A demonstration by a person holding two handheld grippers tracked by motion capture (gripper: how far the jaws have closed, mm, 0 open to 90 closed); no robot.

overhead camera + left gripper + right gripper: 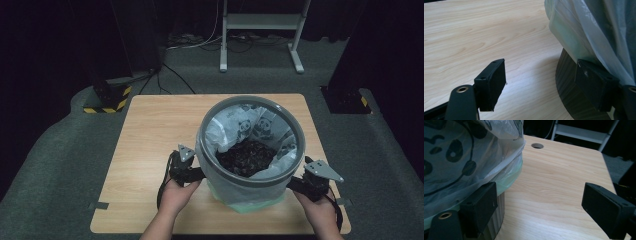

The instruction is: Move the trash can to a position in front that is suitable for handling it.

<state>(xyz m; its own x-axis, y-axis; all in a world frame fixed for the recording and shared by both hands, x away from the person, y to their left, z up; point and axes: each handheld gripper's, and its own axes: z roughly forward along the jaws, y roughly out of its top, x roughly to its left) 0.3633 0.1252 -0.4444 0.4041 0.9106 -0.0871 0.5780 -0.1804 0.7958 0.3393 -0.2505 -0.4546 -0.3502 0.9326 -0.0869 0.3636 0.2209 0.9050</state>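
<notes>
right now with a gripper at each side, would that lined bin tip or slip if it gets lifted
The bin looks tall and narrow-based, so it may tip. Its loose panda-print bag drapes over the wall, so pads could slide on it. The dark contents probably add some weight.

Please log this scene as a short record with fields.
Surface: light wooden table
Main item: grey round plastic bin, lined with a white panda-print bag
Contents: dark scraps
Left gripper: open, at the bin's left side
Right gripper: open, at the bin's right side
Grip: nothing clamped yet
</notes>
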